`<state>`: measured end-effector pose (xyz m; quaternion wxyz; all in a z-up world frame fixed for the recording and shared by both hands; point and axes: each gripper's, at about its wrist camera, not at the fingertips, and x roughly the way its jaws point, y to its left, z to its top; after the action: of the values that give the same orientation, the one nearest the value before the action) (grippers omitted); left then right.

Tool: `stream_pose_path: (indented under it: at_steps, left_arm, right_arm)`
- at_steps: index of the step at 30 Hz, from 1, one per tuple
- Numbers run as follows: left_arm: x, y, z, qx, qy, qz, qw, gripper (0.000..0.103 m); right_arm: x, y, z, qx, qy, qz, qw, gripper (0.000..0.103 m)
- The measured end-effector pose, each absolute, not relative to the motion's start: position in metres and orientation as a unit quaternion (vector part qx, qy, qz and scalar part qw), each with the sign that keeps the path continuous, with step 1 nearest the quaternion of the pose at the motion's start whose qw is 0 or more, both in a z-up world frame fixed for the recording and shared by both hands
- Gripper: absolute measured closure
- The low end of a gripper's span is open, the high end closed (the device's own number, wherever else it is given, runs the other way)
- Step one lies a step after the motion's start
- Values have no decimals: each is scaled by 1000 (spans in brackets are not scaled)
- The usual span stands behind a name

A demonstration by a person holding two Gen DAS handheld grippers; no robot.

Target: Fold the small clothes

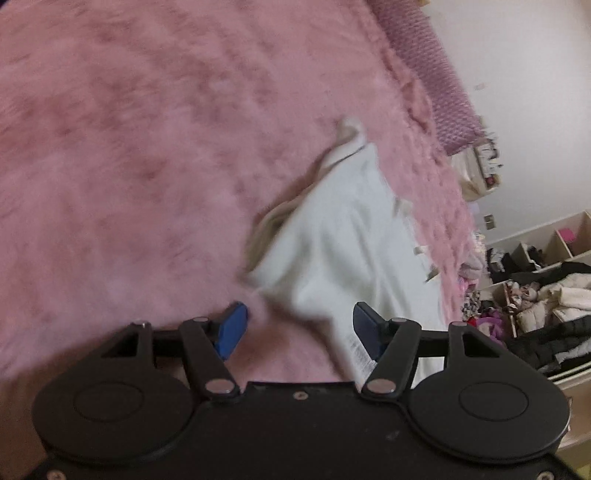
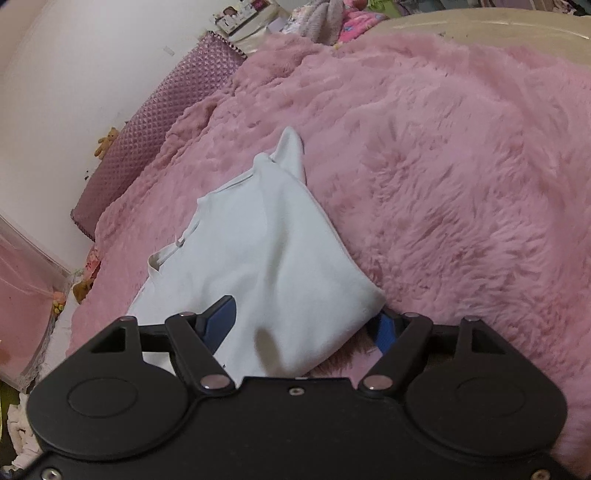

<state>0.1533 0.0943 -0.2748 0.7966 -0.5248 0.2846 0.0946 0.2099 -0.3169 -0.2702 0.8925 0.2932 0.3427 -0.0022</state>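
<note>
A small white garment [image 1: 343,236] lies partly folded on a fluffy pink blanket [image 1: 129,147]. In the left wrist view my left gripper [image 1: 299,328] is open, its blue fingers apart just above the garment's near corner; a care label [image 1: 358,354] shows by the right finger. The view is blurred. In the right wrist view the same garment [image 2: 266,258] lies in front of my right gripper [image 2: 306,325], which is open with the garment's near edge lying between and over its blue fingers [image 2: 221,317]. Neither gripper pinches the cloth.
A purple quilted headboard cushion [image 2: 159,122] runs along the white wall. Shelves with piled clothes and jackets [image 1: 546,295] stand beside the bed. A small teddy bear [image 2: 107,142] sits by the cushion. Clutter lies at the bed's head [image 2: 325,18].
</note>
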Motion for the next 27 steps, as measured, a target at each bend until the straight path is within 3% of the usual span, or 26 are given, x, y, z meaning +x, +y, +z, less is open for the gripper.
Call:
stream_pose_path:
  at_steps: [6,9,10,12,13,14,15,22,25,27]
  left_arm:
    - [191,99,-273,-518,283,114,799,41]
    - [194,94,-265,-488,267,89,826,44]
    - [194,91,-261,-472,264,84,837,45]
    - [198,84,-256,-437,267,85,855,50]
    - [200,81,-255,-426,269,87,860,59]
    - [203,80,-254,-416,274,92,862,93]
    - [203,81,-256,-412,279,97,862,97]
    - [188,89,-257,-439,252,92,857,98]
    - [177,82,-244,-408,208,88,885,98]
    - [180,75,-235,-375,219,93,896,98]
  right_arm:
    - [214,-322,-271,306,330,-2,893,32]
    - [219,-323,-271,304,325,-14,895,75]
    - [220,-324,-272,307,325,-10,894,79]
    - [220,-326,-273,320,320,4,892,81]
    - [219,-325,-273,318,319,7,893,81]
    - [219,-323,-273,312,318,6,895,82]
    - [219,-322,-272,304,319,6,898,83]
    - [215,-320,-269,295,314,-2,902,89]
    - [207,-317,-264,292,293,-5,910,90]
    - [203,-312,-259,277,283,-2,918,90]
